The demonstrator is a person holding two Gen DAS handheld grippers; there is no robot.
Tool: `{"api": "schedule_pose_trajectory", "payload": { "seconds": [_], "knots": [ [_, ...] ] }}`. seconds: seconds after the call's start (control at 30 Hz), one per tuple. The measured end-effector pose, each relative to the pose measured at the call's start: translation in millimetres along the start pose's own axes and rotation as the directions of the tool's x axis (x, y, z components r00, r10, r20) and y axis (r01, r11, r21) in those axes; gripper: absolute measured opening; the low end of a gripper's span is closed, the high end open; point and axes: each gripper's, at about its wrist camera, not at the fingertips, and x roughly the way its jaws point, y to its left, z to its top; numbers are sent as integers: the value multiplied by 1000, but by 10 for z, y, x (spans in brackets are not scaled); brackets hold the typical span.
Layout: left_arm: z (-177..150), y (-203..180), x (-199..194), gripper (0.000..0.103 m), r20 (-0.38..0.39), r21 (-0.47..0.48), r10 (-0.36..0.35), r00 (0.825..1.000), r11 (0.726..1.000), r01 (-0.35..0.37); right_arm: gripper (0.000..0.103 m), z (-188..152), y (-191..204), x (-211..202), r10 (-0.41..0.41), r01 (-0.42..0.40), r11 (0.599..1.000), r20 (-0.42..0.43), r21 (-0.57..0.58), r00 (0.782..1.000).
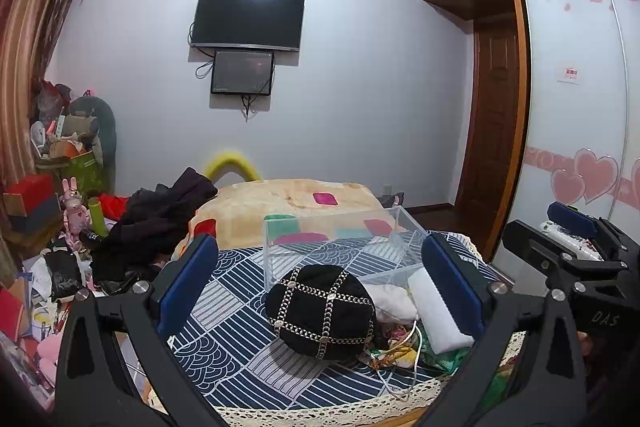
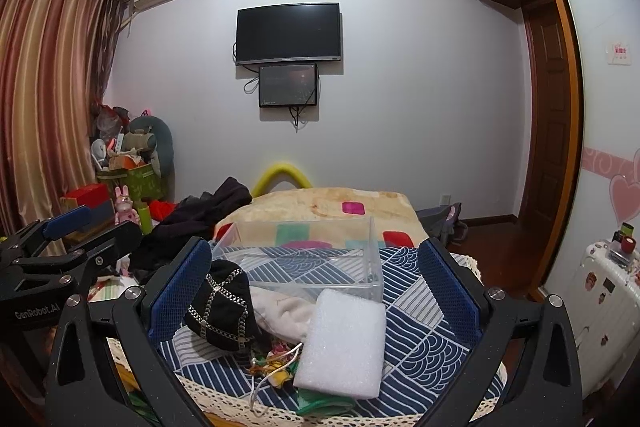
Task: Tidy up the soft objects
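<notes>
A black cap (image 1: 320,311) with a metallic chain lattice lies on the blue-and-white patterned cloth (image 1: 224,327), directly ahead of the left gripper (image 1: 320,291) and between its two blue-padded fingers, touching neither. The left gripper's jaws stand wide apart and hold nothing. Just right of the cap, a cream cloth bundle (image 1: 390,301) rests against it, and a white foam block (image 1: 434,311) lies beside the gripper's right finger pad. A tangle of coloured cord and white string (image 1: 394,351) sits below the cap's near right edge.

From the right wrist view, the foam block (image 2: 342,343) lies ahead of the right gripper (image 2: 316,291), between its fingers and nearer the camera than the cap (image 2: 224,307), which sits against the left finger pad. The right gripper's jaws are likewise spread wide, empty.

Beyond the pile stands a clear plastic box (image 1: 340,243), open-topped, on the same cloth. Behind it lies a beige blanket (image 1: 288,203) with coloured patches; dark clothing (image 1: 160,215) is heaped to its left. A wall-mounted television (image 1: 248,19) hangs on the far wall above a smaller screen (image 1: 242,72).
</notes>
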Motion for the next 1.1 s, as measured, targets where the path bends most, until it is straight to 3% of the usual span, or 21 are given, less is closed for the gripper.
{"api": "schedule_pose_trajectory", "payload": {
  "seconds": [1.1],
  "knots": [
    [-3,-20,-8,103,6,-1,-2,1000,1000,2,103,13,12,-22,3,-3,1000,8,-1,1000]
  ]
}}
